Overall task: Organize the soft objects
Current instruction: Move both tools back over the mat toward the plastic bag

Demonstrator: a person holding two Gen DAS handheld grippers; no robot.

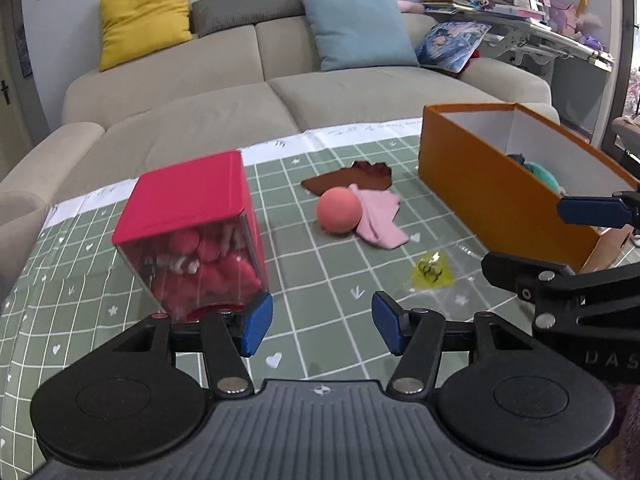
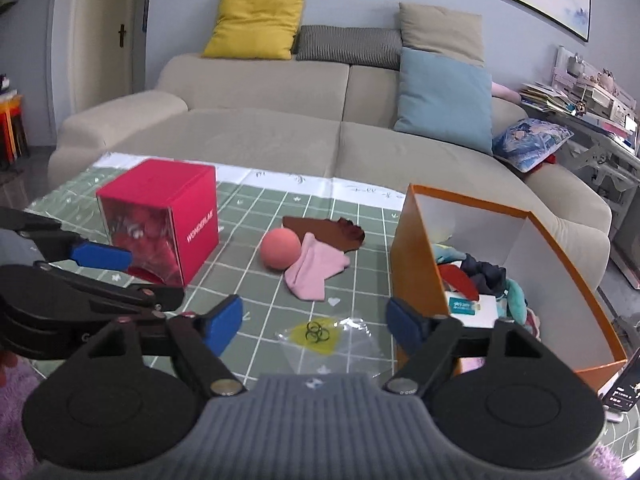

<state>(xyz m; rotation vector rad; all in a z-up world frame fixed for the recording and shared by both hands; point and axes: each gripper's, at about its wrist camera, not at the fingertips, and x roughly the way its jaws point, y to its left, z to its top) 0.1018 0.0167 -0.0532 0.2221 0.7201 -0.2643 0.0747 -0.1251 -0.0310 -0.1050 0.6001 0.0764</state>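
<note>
A pink ball (image 1: pixel 338 210) (image 2: pixel 279 248) lies mid-table, touching a pink cloth (image 1: pixel 379 216) (image 2: pixel 314 269). A brown cloth (image 1: pixel 349 179) (image 2: pixel 325 232) lies flat just behind them. An orange box (image 1: pixel 516 188) (image 2: pixel 416 248) stands at the right with several soft things inside (image 2: pixel 480 280). My left gripper (image 1: pixel 322 326) is open and empty, low over the table in front of the ball. My right gripper (image 2: pixel 314 322) is open and empty, above a clear bag, its right finger by the orange box's near corner.
A red box (image 1: pixel 192 216) (image 2: pixel 160 216) with a clear front stands at the left, close to my left gripper's left finger. A clear bag with a yellow card and rings (image 1: pixel 432 270) (image 2: pixel 320 334) lies near the front. A beige sofa (image 1: pixel 280 92) is behind the table.
</note>
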